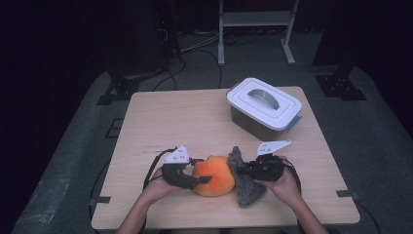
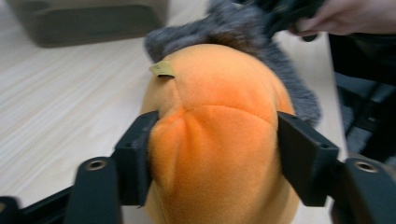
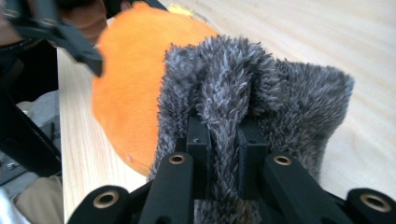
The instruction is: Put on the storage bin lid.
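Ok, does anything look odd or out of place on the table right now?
Nothing is spilled or broken. The orange plush lies squeezed by the left gripper, while the right gripper pinches its grey furry part. The lidded white container sits at a slant to the table edges.

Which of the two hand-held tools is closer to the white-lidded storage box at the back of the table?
Right. The right tool, pinching the grey fuzzy cloth, sits almost straight in front of the white-lidded storage box. The left tool, clamped around the orange plush ball, is farther off to the left.

L tongs (image 1: 200,171) clamped, jaws partway apart; R tongs (image 1: 242,168) pinched nearly shut. Both hands low, facing inward.
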`<state>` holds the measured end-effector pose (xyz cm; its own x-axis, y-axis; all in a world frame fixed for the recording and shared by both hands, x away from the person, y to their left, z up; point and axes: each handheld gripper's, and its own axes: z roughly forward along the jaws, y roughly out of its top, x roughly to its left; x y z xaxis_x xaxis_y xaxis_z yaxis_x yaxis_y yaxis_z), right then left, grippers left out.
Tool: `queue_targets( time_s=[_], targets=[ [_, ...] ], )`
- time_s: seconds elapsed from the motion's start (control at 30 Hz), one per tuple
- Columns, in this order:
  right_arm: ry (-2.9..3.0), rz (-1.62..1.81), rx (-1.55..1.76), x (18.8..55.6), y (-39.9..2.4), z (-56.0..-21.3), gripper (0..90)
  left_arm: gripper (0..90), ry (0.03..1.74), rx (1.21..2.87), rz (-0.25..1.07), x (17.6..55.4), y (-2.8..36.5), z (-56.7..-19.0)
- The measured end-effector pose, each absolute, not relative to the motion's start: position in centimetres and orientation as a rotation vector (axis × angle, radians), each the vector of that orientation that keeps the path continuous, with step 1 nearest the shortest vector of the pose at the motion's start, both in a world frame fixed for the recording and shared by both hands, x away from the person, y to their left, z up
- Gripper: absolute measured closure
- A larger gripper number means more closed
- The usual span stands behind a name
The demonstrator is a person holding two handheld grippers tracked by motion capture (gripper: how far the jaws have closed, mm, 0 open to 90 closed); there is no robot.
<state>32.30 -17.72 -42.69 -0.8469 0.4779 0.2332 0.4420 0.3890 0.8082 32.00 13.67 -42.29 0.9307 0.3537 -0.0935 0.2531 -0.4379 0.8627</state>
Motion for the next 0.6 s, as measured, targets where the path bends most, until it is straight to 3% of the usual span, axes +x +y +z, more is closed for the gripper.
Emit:
queue_targets(
  time_s=[0.23, 0.43, 0.6],
  targets=[
    [2.572, 1.607, 0.679, 30.4, -16.2, -41.2, 78.0, 36.1, 0.487, 2.023, 0.12, 32.3, 13.5, -42.3],
    [2.577, 1.526, 0.713, 31.1, -16.3, -42.0, 77.8, 23.7, 0.45, 2.025, 0.048, 32.2, 13.3, -42.2],
    [2.557, 1.516, 0.821, 32.1, -17.5, -42.7, 77.8, 29.1, 0.411, 2.038, 0.061, 31.7, 12.9, -42.0]
  ],
)
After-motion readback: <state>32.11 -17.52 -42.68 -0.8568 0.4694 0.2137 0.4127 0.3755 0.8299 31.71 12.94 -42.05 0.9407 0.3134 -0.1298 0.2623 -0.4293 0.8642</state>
